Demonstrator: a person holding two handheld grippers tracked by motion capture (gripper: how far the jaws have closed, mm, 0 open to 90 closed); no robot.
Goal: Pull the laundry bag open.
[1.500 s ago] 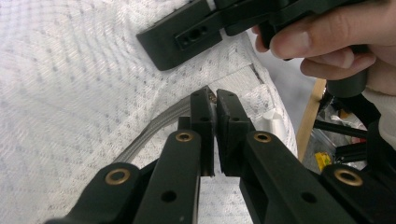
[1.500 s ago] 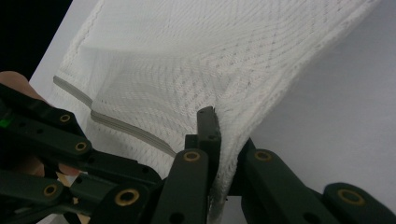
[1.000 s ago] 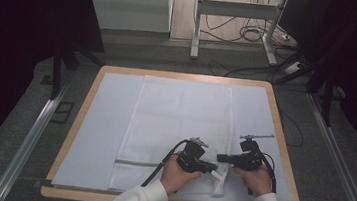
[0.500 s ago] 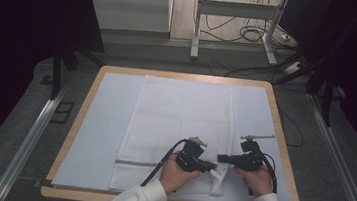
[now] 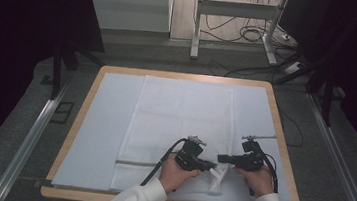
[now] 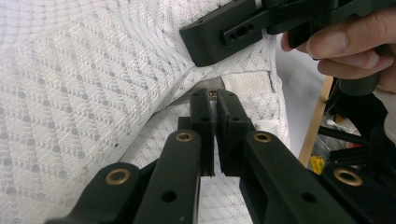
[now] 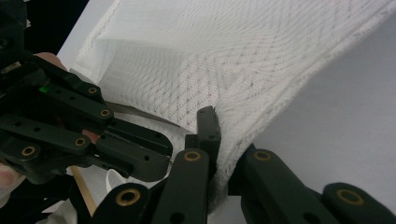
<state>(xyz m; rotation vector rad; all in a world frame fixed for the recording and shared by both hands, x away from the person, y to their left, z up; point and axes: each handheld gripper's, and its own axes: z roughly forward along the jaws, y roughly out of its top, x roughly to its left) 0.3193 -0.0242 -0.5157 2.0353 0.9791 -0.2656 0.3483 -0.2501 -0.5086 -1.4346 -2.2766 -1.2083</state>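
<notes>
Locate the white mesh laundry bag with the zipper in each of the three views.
High view: the white mesh laundry bag lies flat mid-table on the pale blue mat; both grippers pinch its near right end.
Left gripper view: mesh across the left and centre, the left gripper shut on its zipper pull.
Right gripper view: mesh draped across the top, the right gripper shut on a fold.
Shared landmark: the bag's diamond weave.

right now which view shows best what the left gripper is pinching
The left gripper view: the left gripper is shut on a small metal tab at the mesh bag seam. The high view shows it small; the right gripper view shows its side.
</notes>
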